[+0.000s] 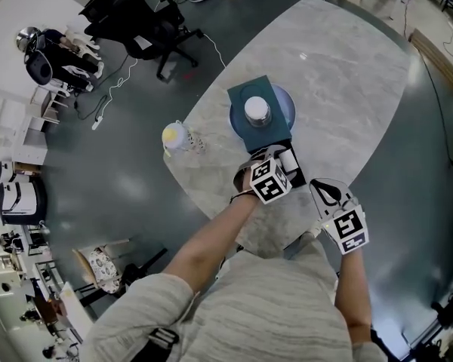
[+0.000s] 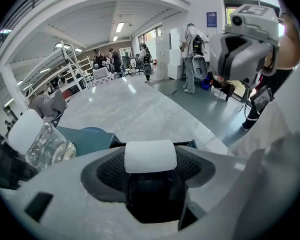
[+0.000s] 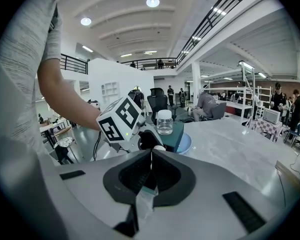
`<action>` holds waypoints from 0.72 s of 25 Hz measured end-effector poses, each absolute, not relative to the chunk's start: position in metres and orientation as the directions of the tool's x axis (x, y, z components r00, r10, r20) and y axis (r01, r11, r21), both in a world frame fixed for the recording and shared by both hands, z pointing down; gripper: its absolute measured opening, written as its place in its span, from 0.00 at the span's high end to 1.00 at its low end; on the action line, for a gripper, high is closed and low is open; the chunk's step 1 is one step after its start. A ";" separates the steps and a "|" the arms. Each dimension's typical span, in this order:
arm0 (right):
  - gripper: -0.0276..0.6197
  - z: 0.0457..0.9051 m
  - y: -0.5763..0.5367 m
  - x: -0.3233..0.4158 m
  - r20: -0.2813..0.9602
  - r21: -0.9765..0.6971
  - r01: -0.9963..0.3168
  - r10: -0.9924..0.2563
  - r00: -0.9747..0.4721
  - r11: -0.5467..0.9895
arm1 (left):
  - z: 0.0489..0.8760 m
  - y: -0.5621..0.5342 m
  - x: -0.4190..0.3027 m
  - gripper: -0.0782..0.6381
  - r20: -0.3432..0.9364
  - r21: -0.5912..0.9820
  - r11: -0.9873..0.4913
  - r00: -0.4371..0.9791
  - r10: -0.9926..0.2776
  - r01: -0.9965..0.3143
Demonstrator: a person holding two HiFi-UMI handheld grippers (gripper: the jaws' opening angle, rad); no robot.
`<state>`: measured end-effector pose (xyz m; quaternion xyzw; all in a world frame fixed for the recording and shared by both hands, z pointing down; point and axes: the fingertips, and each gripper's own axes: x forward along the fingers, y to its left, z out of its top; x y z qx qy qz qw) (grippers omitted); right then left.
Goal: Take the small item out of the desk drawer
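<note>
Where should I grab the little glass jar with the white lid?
Grip the jar round its clear glass body, just under the lid, coming in level from the side: it stands upright on the teal box.

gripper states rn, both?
left gripper: closed on the small white roll.
right gripper: closed, holding nothing.

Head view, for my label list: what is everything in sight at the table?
table: one, pale marbled, centre
plate: one, blue, on the table
drawer box: one, teal, on the plate
jar: one, clear, white lid, atop the box
bottle: one, clear, yellow cap, table's left edge
small item: one, white, gripped at the box's near side
left gripper: one, grey, shut on the small item
right gripper: one, grey, shut, empty, near table edge
</note>
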<state>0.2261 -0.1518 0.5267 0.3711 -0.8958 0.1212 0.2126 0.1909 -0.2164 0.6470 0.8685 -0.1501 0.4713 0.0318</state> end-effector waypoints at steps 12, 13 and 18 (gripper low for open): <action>0.94 0.497 -0.147 0.202 0.400 -0.051 -0.695 -0.623 -0.672 0.717 | 0.564 -0.206 0.181 0.46 0.611 -0.002 -0.895 0.708 -0.354 -0.446; 0.94 0.495 -0.147 0.201 0.396 -0.049 -0.694 -0.624 -0.674 0.719 | 0.558 -0.205 0.179 0.46 0.595 0.000 -0.891 0.716 -0.364 -0.453; 0.94 0.479 -0.140 0.194 0.362 -0.049 -0.688 -0.630 -0.687 0.724 | 0.514 -0.199 0.173 0.46 0.493 -0.001 -0.879 0.764 -0.415 -0.477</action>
